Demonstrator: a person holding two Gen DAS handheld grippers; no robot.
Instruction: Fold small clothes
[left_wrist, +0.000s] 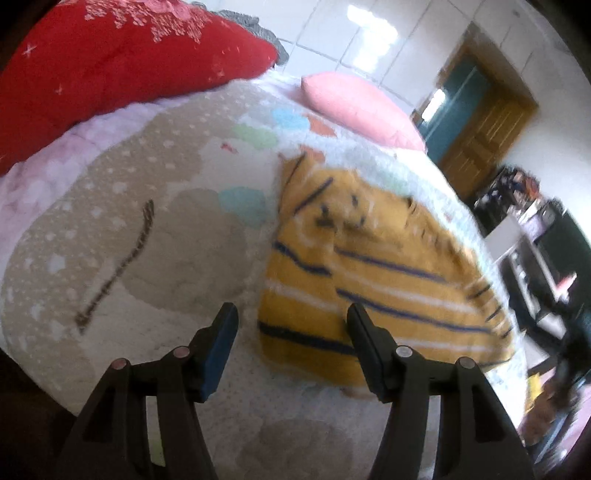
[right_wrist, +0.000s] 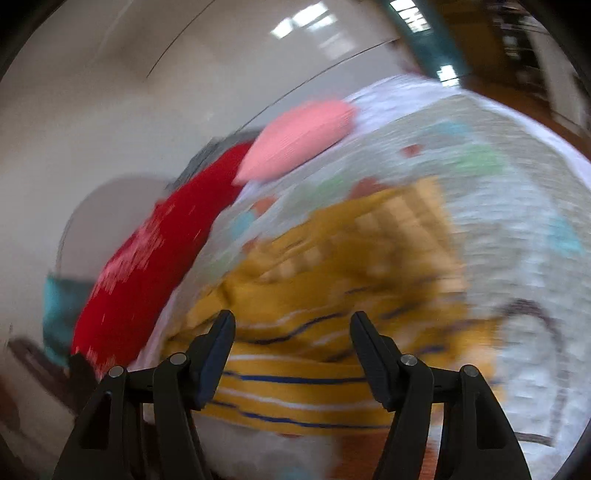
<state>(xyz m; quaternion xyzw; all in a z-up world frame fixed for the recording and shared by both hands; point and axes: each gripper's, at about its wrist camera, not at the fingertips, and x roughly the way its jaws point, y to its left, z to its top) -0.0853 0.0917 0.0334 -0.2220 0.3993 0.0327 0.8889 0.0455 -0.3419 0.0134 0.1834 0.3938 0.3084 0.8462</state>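
Mustard-yellow striped sweater is lying flat on the bed, partly folded over itself, navy and white stripes running across it. It sits on a pale fleecy blanket with pastel blotches, which fills most of both views. Big red quilt is bunched along the far side, with a pink pillow next to it, both well clear of the sweater, so there's a wide open patch of blanket on the sweater's left in the left wrist view.

Left gripper hangs above the sweater's near corner, fingers spread fairly wide, nothing between them, touching nothing. Right gripper, same deal: fingers apart and empty over the sweater's striped hem. That view is badly smeared, so the finer folds can't be made out.
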